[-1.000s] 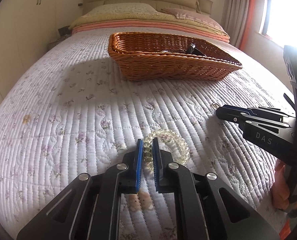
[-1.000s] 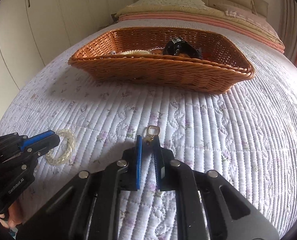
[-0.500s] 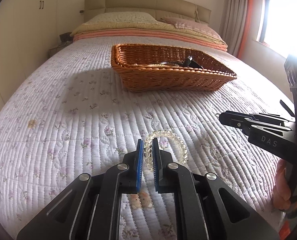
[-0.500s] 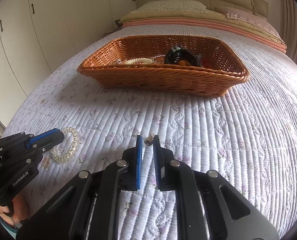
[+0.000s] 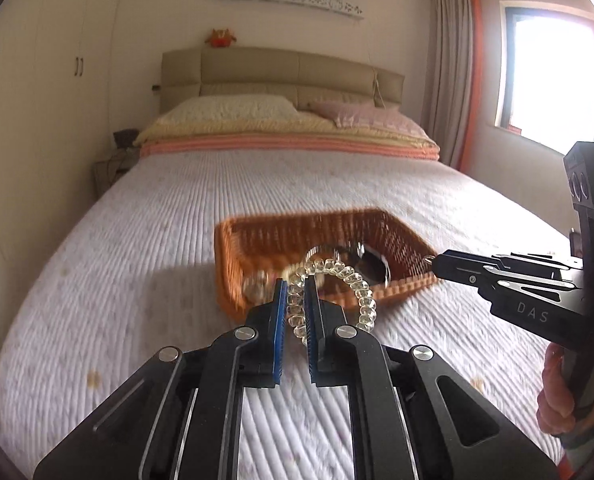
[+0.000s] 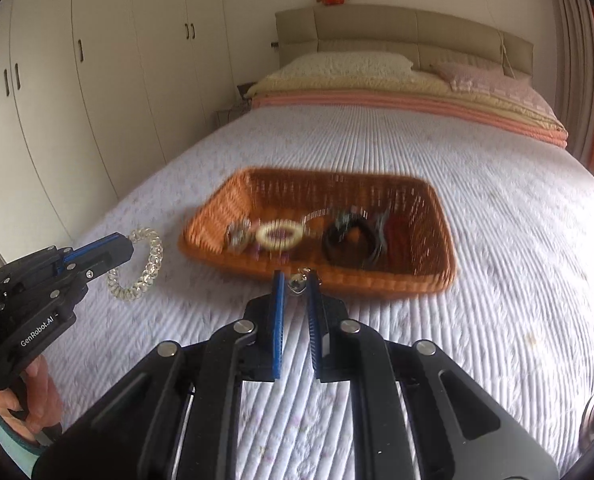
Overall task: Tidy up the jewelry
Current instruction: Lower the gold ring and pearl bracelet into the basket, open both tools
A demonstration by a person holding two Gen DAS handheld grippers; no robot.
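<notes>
So the rectangular orange wicker basket sits straight ahead and below both: left hand-held gripper pinches the clear beaded bracelet, right hand-held gripper clamps a small metal charm, nearer its rim.

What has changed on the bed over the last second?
Both grippers rose off the quilted white bedspread: the left gripper lifted the clear beaded bracelet, the right gripper the small metal charm. Both grips and the woven orange wicker basket stayed as they were.
</notes>
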